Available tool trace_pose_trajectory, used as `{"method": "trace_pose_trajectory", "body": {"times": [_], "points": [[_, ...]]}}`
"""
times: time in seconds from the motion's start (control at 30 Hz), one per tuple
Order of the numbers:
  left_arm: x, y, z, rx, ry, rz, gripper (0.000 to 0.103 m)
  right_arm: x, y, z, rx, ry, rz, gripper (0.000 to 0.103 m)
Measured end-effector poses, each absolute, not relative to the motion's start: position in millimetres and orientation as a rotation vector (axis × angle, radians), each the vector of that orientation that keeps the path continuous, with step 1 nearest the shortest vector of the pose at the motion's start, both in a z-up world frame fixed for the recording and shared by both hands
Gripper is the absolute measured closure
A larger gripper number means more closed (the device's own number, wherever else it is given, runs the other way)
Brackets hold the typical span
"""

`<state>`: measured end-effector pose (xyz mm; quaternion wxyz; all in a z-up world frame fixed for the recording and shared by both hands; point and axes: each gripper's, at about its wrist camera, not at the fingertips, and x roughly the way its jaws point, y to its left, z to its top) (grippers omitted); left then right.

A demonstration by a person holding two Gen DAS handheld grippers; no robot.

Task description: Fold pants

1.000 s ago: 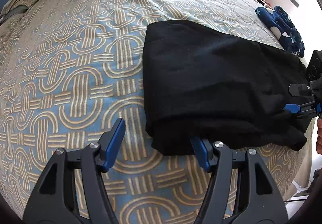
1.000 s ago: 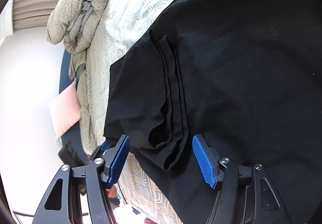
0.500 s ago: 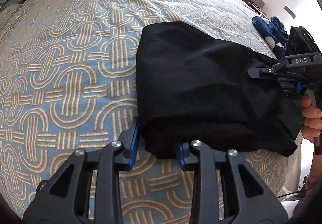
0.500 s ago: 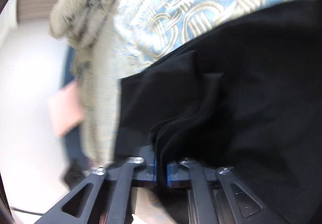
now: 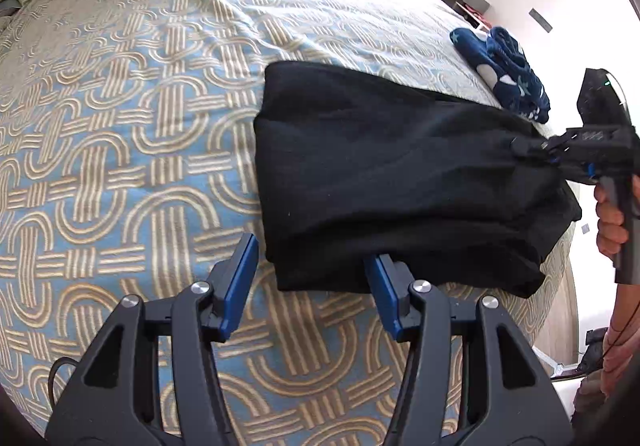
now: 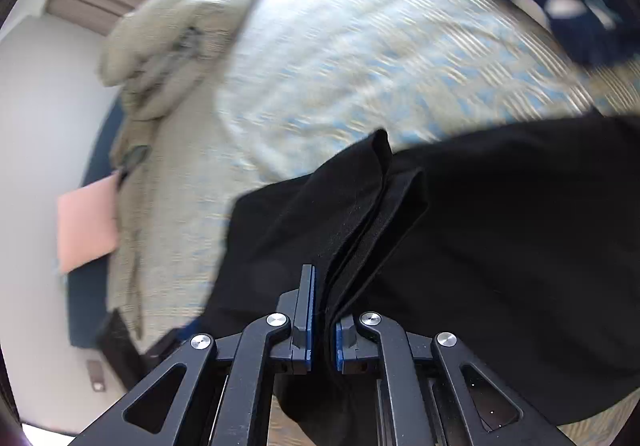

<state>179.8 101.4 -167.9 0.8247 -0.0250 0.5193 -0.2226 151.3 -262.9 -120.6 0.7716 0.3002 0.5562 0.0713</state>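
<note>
Opened again just now: left gripper point(image 5: 314, 280) astride the near corner of the black pants point(image 5: 392, 173) on the patterned bedspread point(image 5: 120, 133), pads off the cloth. Best reclosed before lifting, so both ends rose level. Farther along, clamped on the bunched far edge and slightly reopening: right gripper point(image 6: 322, 320)

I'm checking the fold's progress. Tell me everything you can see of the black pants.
The black pants, soft matte fabric, lie folded into a thick layered rectangle on the patterned bedspread. The right gripper pinches their stacked edge layers, lifting that end. The left gripper, jaws just reopened, straddles the near corner without pressing it.
</note>
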Motion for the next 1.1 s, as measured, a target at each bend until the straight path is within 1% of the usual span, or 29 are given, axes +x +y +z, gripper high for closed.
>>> {"method": "trace_pose_trajectory", "body": {"times": [0.07, 0.1, 0.17, 0.27, 0.37, 0.5, 0.57, 0.63, 0.7, 0.83, 0.93, 1.07, 1.1], "points": [[178, 101, -170, -0.046, 1.118, -0.482, 0.047, 150, -271, -142, 0.561, 1.277, 0.045, 0.082], [177, 101, -170, -0.046, 1.120, -0.489, 0.047, 148, -274, -149, 0.495, 1.304, -0.034, 0.081], [172, 105, -168, -0.042, 1.121, -0.492, 0.047, 143, -276, -152, 0.393, 1.299, -0.125, 0.081], [171, 113, -165, -0.056, 1.122, -0.481, 0.047, 141, -278, -138, 0.368, 1.245, -0.149, 0.080], [170, 125, -161, -0.091, 1.110, -0.453, 0.047, 146, -258, -118, 0.398, 1.208, -0.012, 0.079], [171, 133, -153, -0.131, 1.078, -0.430, 0.048, 157, -185, -107, 0.346, 1.215, 0.314, 0.078], [173, 134, -153, -0.137, 1.074, -0.425, 0.050, 160, -149, -108, 0.272, 1.216, 0.400, 0.078], [177, 129, -160, -0.099, 1.091, -0.414, 0.058, 162, -115, -113, 0.176, 1.221, 0.445, 0.078], [180, 124, -169, -0.053, 1.104, -0.408, 0.064, 159, -90, -119, 0.114, 1.234, 0.486, 0.078], [180, 122, -184, -0.042, 1.121, -0.406, 0.064, 152, -65, -128, 0.087, 1.257, 0.544, 0.078], [182, 126, -182, -0.071, 1.106, -0.397, 0.064, 150, -58, -134, 0.032, 1.252, 0.518, 0.077], [191, 128, -178, -0.099, 1.076, -0.388, 0.064, 157, -48, -147, 0.001, 1.292, 0.511, 0.077], [191, 126, -175, -0.100, 1.059, -0.394, 0.067, 159, -49, -149, 0.015, 1.299, 0.506, 0.077]]}}
